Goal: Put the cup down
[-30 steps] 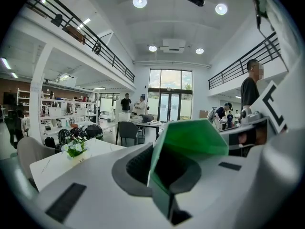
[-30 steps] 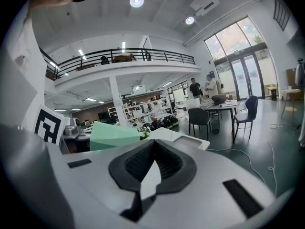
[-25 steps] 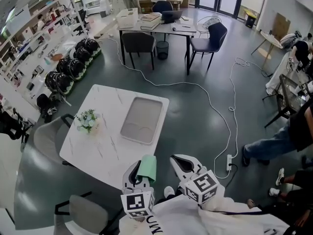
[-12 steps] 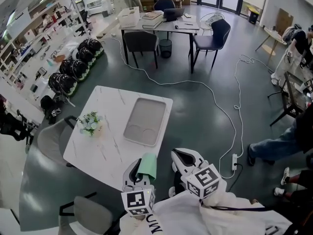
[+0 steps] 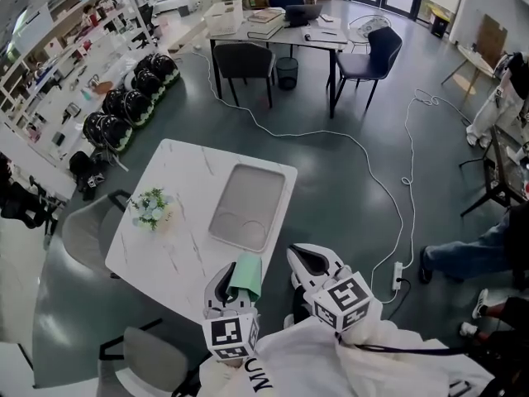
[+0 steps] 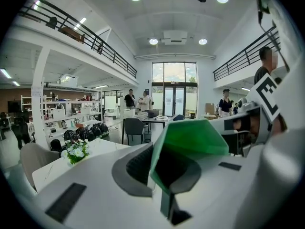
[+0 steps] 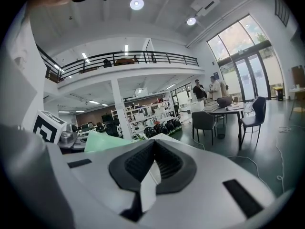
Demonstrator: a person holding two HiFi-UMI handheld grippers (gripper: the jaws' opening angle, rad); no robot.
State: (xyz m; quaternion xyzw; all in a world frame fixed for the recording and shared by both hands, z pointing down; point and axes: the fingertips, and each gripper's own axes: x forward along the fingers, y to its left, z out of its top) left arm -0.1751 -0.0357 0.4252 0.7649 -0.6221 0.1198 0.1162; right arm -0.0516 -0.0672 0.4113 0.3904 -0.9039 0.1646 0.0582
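Note:
A green cup (image 5: 245, 276), squashed flat, sits between the jaws of my left gripper (image 5: 234, 281), which is shut on it over the near edge of the white marble table (image 5: 169, 246). In the left gripper view the green cup (image 6: 190, 142) fills the middle, pinched by the left gripper (image 6: 164, 168). My right gripper (image 5: 312, 265) hangs beside it, off the table's near right corner, shut with nothing in it. The right gripper view shows the right gripper (image 7: 153, 162) with pads touching and the green cup (image 7: 102, 141) at its left.
A grey tray (image 5: 248, 205) lies on the table's right half and a small bunch of flowers (image 5: 153, 208) on its left. Grey chairs (image 5: 83, 236) stand at the left and near sides. A white cable (image 5: 388, 197) and power strip (image 5: 396, 273) cross the floor on the right.
Both grippers have come a little closer to the table, with the cup still gripped in the left one. The view has shifted with them.

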